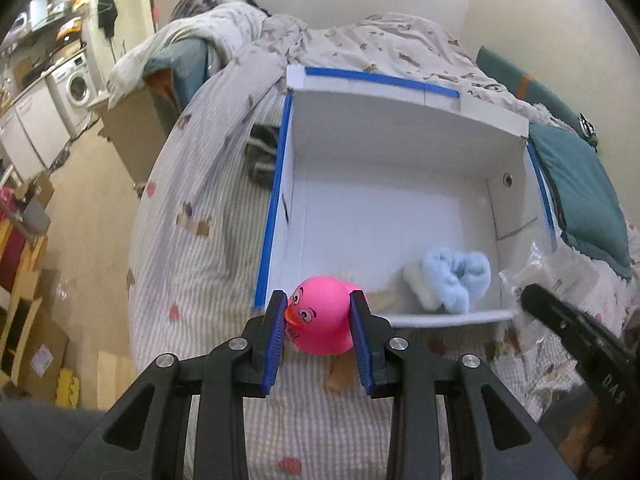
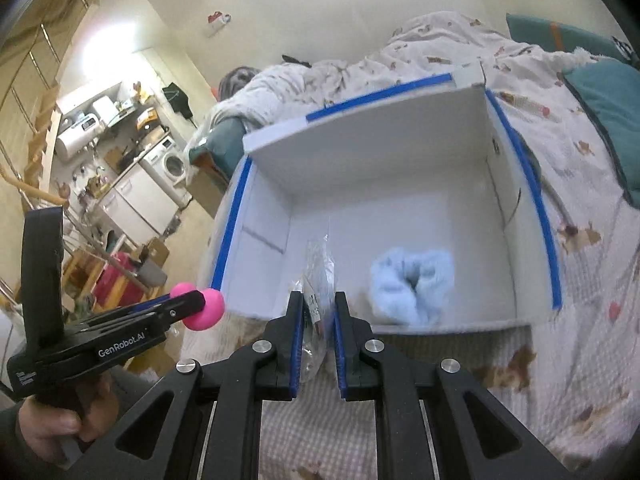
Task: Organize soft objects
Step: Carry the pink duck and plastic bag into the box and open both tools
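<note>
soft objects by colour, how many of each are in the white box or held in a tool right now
pink: 1, the pink rubber duck toy held in the left tool
light blue: 1, the light blue fluffy fabric bundle in the white cardboard box with blue tape
clear: 1, the clear plastic packet held in the right tool
total: 3

Pink rubber duck, face turned left, sits squeezed between the left tool's blue pads, just short of the white box's near wall. Clear plastic packet hangs upright between the right tool's pads. Fluffy blue bundle lies inside the box, ahead-right.
</note>
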Available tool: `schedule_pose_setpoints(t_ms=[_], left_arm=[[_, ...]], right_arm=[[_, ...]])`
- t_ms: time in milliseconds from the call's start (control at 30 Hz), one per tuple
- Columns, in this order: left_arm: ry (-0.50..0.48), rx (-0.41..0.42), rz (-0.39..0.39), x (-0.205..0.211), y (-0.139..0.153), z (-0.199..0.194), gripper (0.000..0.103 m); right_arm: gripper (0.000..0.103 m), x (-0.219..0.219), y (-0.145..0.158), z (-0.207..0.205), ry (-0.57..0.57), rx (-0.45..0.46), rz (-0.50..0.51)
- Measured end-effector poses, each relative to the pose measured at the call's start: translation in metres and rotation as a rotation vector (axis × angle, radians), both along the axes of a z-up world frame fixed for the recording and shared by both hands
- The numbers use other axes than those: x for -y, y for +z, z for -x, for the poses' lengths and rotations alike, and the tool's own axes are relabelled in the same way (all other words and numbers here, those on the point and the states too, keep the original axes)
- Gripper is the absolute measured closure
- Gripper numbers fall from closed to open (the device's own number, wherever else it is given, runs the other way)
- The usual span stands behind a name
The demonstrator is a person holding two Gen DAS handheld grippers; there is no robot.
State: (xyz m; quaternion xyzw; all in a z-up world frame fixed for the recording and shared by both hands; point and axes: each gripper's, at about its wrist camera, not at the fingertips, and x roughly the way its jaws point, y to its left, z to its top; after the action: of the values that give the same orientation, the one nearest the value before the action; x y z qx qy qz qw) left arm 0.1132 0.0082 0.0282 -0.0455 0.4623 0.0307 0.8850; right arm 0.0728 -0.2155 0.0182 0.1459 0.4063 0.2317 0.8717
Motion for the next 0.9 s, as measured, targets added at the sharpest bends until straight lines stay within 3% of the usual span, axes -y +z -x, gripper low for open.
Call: schedule_pose_setpoints(t_ms=[267,400,500,667,900], left_arm=[[-0.02,0.024,-0.047,0.007,-0.003,-0.043,0.075],[-0.015,0.012,-0.046,0.008,-0.027,-0.049,0.075],[0.002,-0.018,-0.022,0.005,-0.041,-0.053,0.075],[-0.004,-0.007,-0.041,0.008,-0.049,-0.057,0.075],[0.034,0.005,0.008,0.0,-0.057,-0.064,0.075]], right_arm=[[0.088,0.012,0.0,-0.045,-0.046,0.085,0.064],[0.088,0.024,-0.022,-0.055,-0.114,-0.009,0.064],[0.088,0.02,-0.027,-0.052,-0.105,-0.027,0.09],[0.088,0.016,-0.039,-0.056,-0.085,-0.078,0.099],[0.088,0.012,-0.051,-0.058,-0.073,-0.125,0.124]])
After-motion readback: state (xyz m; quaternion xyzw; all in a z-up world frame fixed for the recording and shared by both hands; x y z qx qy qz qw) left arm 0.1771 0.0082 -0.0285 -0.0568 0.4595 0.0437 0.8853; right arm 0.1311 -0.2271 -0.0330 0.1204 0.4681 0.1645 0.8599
